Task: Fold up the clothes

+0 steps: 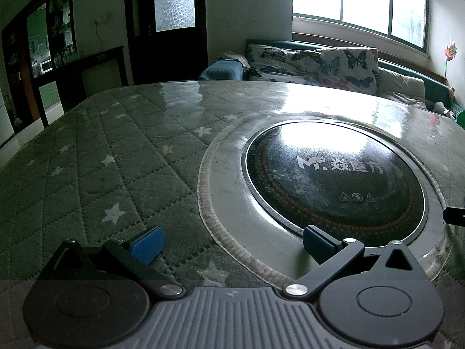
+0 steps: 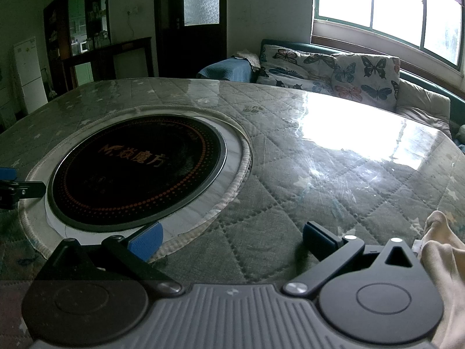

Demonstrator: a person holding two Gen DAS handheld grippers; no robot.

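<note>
My left gripper is open and empty, low over the quilted star-pattern table cover, at the near edge of the round black hob. My right gripper is open and empty, just right of the hob. A pale cream garment lies at the lower right of the right wrist view, beside the right gripper's right finger and apart from its pads. The left gripper's blue finger pad shows at the left edge of the right wrist view. No garment shows in the left wrist view.
The table is round and covered by a glossy clear sheet with strong window glare. Behind it stands a sofa with butterfly cushions under the window. A dark cabinet and a door are at the back left.
</note>
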